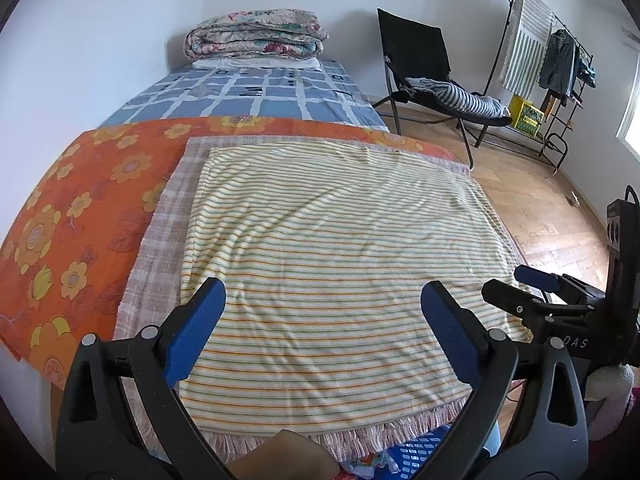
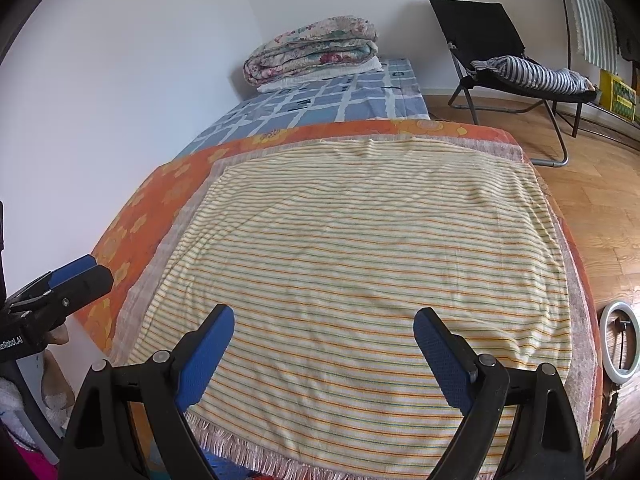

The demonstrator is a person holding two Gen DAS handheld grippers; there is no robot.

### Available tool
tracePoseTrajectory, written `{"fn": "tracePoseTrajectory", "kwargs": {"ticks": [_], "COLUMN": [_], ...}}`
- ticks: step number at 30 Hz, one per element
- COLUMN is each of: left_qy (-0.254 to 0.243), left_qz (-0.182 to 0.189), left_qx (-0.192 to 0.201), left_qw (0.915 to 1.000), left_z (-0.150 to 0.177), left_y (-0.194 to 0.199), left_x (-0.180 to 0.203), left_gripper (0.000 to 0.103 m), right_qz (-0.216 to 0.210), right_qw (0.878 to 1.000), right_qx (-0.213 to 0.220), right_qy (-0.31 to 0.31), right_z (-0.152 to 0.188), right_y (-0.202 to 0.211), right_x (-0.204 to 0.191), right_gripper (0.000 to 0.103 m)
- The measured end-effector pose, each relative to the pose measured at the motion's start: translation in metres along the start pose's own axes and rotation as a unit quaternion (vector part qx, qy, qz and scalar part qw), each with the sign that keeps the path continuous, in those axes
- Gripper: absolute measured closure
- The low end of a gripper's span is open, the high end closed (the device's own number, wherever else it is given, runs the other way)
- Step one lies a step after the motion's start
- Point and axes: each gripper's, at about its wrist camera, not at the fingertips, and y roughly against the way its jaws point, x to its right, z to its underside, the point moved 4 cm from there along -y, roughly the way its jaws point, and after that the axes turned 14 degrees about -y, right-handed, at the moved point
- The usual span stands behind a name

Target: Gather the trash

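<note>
Bedroom light falls on a striped cloth (image 1: 328,248) spread flat over the foot of the bed (image 1: 240,96); no trash shows on it, so collecting seems either finished here or not begun. Below the near fringed edge something blue and colourful, perhaps a basket (image 1: 420,450), peeks out. Both the left gripper (image 1: 322,328) and right gripper (image 2: 324,352) hover wide open, holding nothing. Wooden floor (image 2: 600,208) beyond the right edge gives free room.

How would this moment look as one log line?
left gripper: open, holding nothing | right gripper: open, holding nothing | both above striped cloth | trash: none seen
</note>
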Motion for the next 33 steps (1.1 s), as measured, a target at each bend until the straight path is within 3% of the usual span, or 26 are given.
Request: {"fn": "tracePoseTrajectory", "kwargs": {"ticks": [33], "left_qy": [-0.001], "left_qz": [0.000], "left_qx": [-0.002], "left_qw": [1.0000], "left_z": [0.0023], "left_y": [0.0011], "left_x": [0.0000], "left_gripper": [0.003], "right_qz": [0.007], "right_qw": [1.000], "right_qx": [0.004], "right_qy": [-0.004], "right_z": [-0.0011], "right_y": [-0.0010], "right_x": [0.0082], "right_gripper": [0.010]}}
